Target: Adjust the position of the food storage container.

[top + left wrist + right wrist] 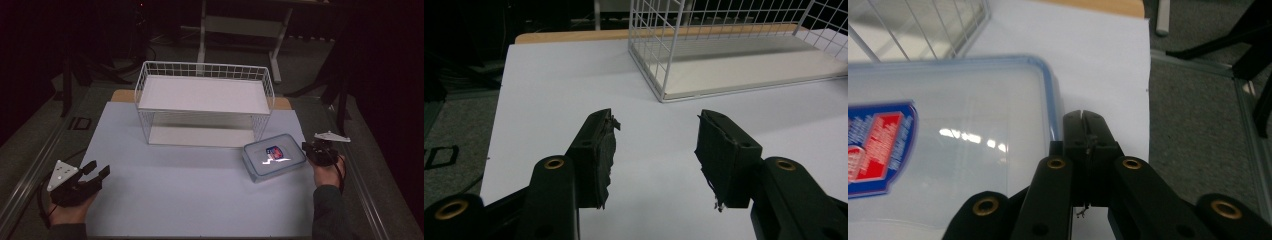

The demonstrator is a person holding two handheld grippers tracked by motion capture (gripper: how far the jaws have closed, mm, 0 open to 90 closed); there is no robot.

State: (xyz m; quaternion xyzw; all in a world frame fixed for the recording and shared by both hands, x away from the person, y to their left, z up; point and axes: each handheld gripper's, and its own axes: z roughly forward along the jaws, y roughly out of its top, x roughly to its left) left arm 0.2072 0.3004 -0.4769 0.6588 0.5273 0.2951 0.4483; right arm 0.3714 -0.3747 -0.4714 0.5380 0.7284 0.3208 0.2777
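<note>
A clear plastic container [274, 157] with a blue-rimmed lid and a red and blue label lies on the white mat, right of centre. My right gripper [306, 146] is at its right edge, jaws shut together. In the right gripper view the closed tips [1083, 115] rest against the container's [948, 125] blue rim, and nothing shows between the jaws. My left gripper [99, 168] sits at the mat's front left, open and holding nothing. In the left gripper view its jaws [656, 120] stand wide apart over bare mat.
A white wire rack [205, 95] with a shelf on top stands at the back centre of the mat [175, 200]; its corner [664, 75] is ahead of the left gripper. Grey floor and dark table legs surround the mat.
</note>
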